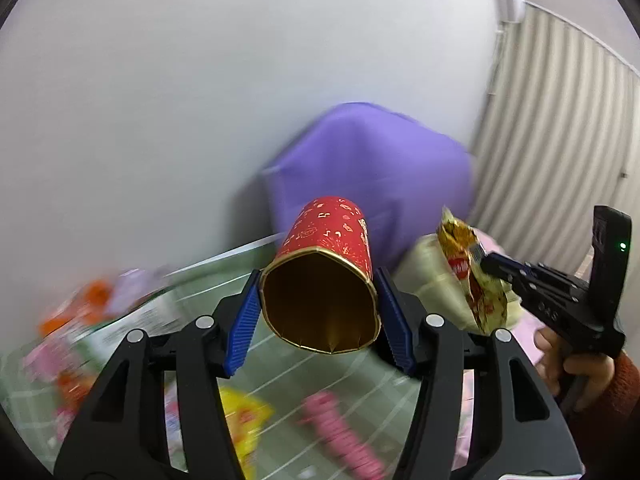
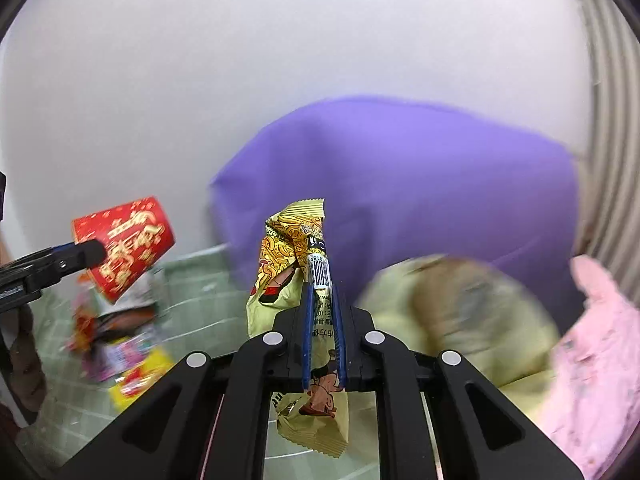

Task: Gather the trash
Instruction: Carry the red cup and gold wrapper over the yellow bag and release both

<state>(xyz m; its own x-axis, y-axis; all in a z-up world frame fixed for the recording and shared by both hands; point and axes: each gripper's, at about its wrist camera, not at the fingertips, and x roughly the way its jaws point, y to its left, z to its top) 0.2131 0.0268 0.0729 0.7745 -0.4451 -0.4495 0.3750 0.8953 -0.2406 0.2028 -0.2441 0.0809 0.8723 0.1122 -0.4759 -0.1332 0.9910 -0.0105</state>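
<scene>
Both grippers hold trash in the air above a littered green tabletop, in front of a purple bag.

The left gripper has its blue fingers set wide and pressed on either side of a red paper cup, whose gold-lined mouth faces the camera. The right gripper has its fingers narrow and clamped on a yellow snack wrapper that sticks up beyond the tips and hangs below them. Beyond both sets of fingers the purple bag stands against a plain white wall, with a ribbed pale curtain to its right. Below the fingers lies the tabletop, covered in a green checked cloth and strewn with blurred packets in pink, yellow and orange. A pale yellow-green bundle and pink cloth lie right of the right fingers.
</scene>
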